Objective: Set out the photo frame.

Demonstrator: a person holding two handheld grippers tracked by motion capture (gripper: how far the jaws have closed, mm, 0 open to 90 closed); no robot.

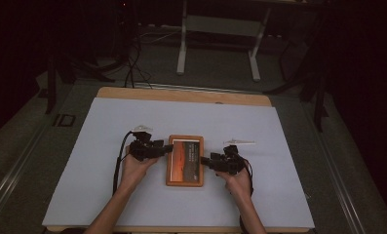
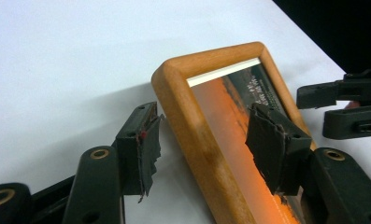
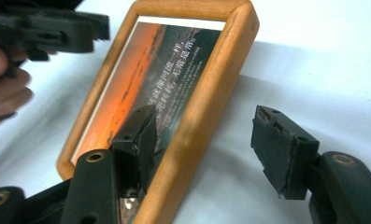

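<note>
The left hand-held gripper is straddling the left rail of the wooden picture frame, jaws standing open, pads clear of the wood. The right hand-held gripper is straddling the opposite rail, likewise open. The frame is lying flat mid-tabletop. To grip well, each should be closing squarely across its rail, both together, keeping the frame level. The frame's near end is running out of both gripper views; its printed text is staying unreadable.

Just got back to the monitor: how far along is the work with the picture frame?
Done: the wooden picture frame lies flat on the white mat. In hand: the left gripper and right gripper each straddle a side rail, jaws open, pads not pressing. Left: closing and lifting or moving it.
</note>
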